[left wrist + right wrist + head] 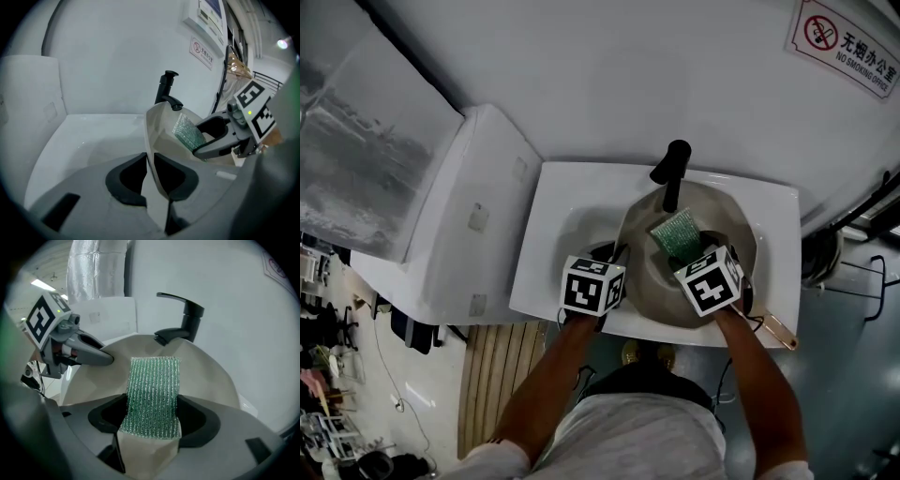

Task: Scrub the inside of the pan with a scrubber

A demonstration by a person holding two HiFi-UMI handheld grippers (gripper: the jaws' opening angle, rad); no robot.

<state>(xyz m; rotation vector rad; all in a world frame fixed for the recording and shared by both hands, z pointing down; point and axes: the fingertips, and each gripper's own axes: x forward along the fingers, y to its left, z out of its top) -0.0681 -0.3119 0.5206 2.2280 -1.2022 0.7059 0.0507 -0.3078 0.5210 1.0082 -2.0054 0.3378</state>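
The stiff pan sits right of centre in the sink, below the faucet, its thin, probably slippery near rim pinched in the left gripper jaws, while the right gripper jaws squeeze the soft scrubber by its lower end.

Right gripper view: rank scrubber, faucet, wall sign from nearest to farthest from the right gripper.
1. scrubber, clamped between the jaws, centre.
2. faucet, beyond the pan's far rim, upper centre.
3. wall sign, on the wall, top right.
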